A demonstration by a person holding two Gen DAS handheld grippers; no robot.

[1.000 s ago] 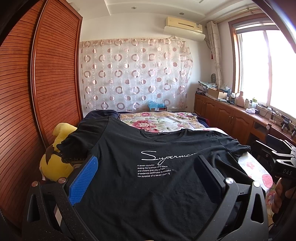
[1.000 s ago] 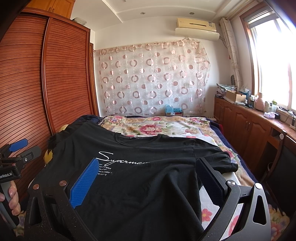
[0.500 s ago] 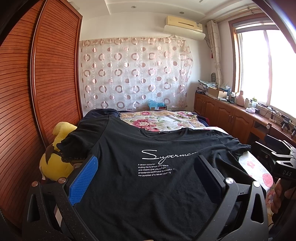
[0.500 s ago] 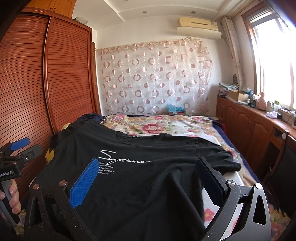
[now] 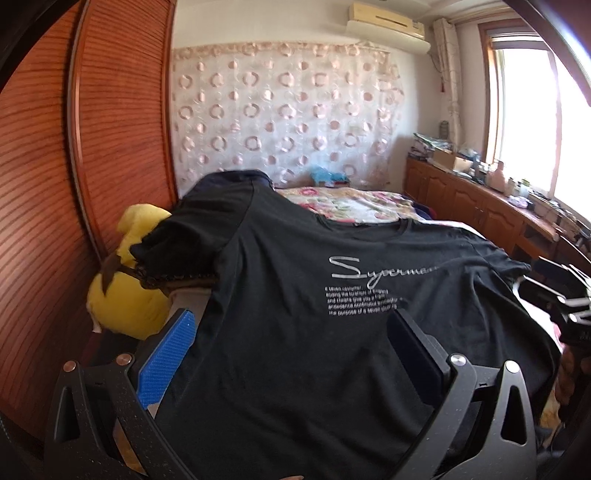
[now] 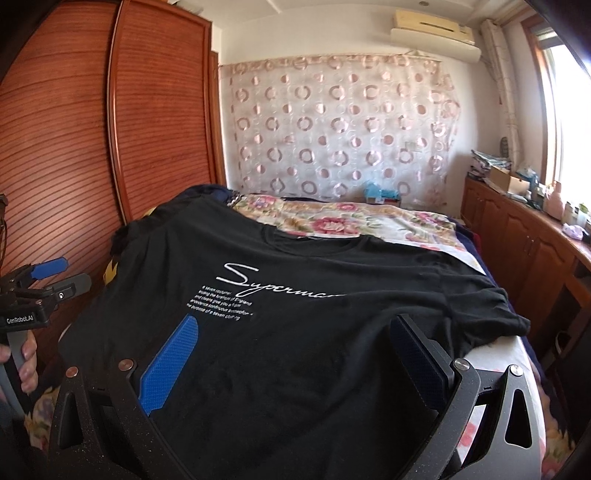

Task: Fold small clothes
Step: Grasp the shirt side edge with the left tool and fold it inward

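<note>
Left wrist view: black T-shirt (image 5: 295,332) lies flat, print up, on the floral bed (image 5: 351,203); its hem is cut off below frame. My left tool (image 5: 291,354) is open over it, right tool (image 6: 295,354) open too. One sleeve drapes over a yellow plush toy (image 5: 125,295), partly hiding it.

Both wrist views sit low at the foot end of the bed (image 6: 369,225), looking along it toward the curtain (image 5: 284,110) wall. Left wrist view is nearer the wardrobe (image 5: 122,110) side, with its own tongs (image 5: 291,354) framing the bottom and close over the black t-shirt (image 5: 314,350). Right wrist view sits further toward the window side, also close. Both views share the shirt print, curtain, wardrobe and air conditioner (image 6: 432,27). Each view catches the other tool at its edge.
</note>
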